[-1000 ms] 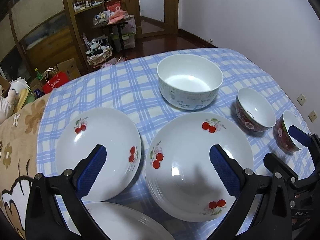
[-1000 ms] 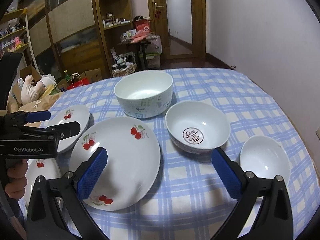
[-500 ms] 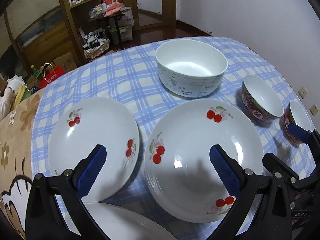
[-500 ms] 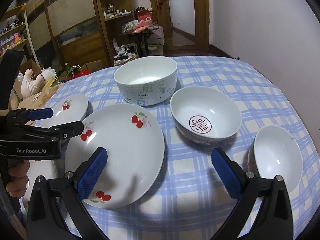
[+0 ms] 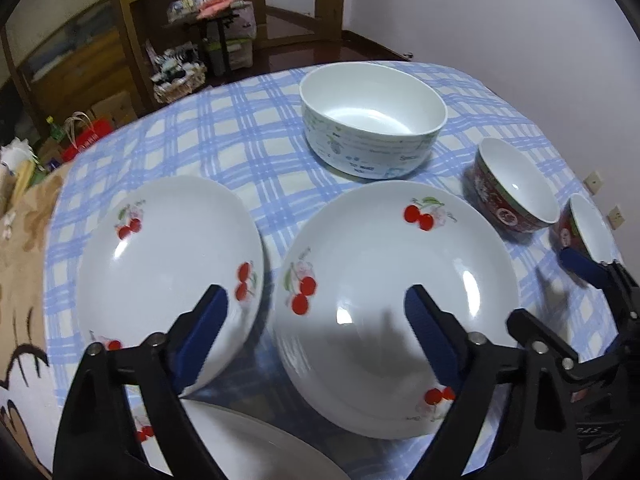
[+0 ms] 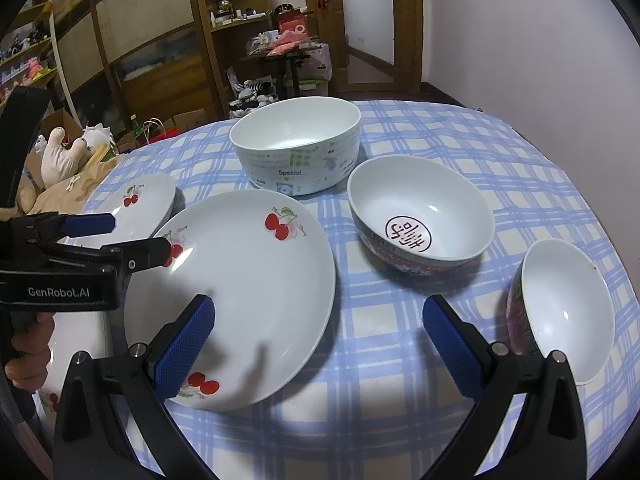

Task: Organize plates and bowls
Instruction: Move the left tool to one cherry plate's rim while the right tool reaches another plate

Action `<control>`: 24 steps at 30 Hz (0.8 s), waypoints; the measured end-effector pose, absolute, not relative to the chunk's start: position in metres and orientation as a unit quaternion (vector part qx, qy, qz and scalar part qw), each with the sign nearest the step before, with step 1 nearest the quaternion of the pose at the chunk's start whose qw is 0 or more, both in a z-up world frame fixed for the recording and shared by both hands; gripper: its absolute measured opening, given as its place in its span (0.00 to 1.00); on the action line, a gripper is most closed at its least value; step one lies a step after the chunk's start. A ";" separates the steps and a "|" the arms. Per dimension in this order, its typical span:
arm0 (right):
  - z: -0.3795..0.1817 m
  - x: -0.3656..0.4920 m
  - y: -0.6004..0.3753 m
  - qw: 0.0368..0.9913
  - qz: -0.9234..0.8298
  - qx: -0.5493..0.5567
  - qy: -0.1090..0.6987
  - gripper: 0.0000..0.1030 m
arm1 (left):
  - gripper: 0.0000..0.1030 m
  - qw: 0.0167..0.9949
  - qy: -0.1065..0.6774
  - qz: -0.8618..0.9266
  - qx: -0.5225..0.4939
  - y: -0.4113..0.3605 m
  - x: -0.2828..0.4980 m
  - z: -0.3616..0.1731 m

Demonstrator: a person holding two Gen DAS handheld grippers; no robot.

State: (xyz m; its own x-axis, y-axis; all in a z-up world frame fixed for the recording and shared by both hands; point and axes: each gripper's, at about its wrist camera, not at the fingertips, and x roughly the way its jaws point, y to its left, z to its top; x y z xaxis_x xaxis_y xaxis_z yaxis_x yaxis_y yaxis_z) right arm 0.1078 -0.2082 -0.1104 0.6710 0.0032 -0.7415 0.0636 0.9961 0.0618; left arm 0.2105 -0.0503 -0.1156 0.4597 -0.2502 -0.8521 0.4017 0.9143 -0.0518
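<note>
On the blue-checked tablecloth (image 5: 248, 148) lie a large cherry plate (image 5: 392, 280) (image 6: 248, 288), a smaller cherry plate (image 5: 168, 256) (image 6: 144, 204) to its left and a third plate (image 5: 248, 444) at the near edge. Behind stands a big white bowl (image 5: 372, 116) (image 6: 296, 144). To the right are a red-sided bowl (image 5: 516, 188) (image 6: 420, 220) and a small bowl (image 5: 592, 232) (image 6: 564, 312). My left gripper (image 5: 316, 336) is open, above the near sides of the two cherry plates. My right gripper (image 6: 320, 340) is open and empty, between the large plate and the small bowl.
The round table's edge curves on all sides. A beige cartoon cloth (image 5: 20, 280) lies at the left. Wooden cabinets (image 6: 152, 40), bags and clutter stand on the floor beyond. A white wall (image 5: 500, 20) is at the right.
Both grippers have moved forward and lower toward the dishes, which look larger and nearer. Both stay open. No dish has moved.
</note>
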 end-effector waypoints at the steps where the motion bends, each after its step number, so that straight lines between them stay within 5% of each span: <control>1: -0.111 0.108 -0.208 0.913 -0.016 0.041 0.406 1.00 | 0.80 0.849 0.486 -0.196 0.074 -0.050 0.210 -0.116; 10: -0.117 0.108 -0.203 0.908 0.001 0.042 0.417 0.96 | 0.64 0.823 0.517 -0.230 0.046 -0.046 0.211 -0.122; 14: -0.122 0.111 -0.203 0.901 0.014 0.052 0.430 0.83 | 0.47 0.813 0.530 -0.238 0.042 -0.045 0.212 -0.126; 17: -0.131 0.115 -0.206 0.891 0.021 0.072 0.448 0.75 | 0.47 0.810 0.537 -0.230 0.047 -0.045 0.213 -0.131; 24: -0.139 0.118 -0.209 0.886 0.015 0.078 0.456 0.75 | 0.48 0.815 0.536 -0.208 0.069 -0.045 0.211 -0.129</control>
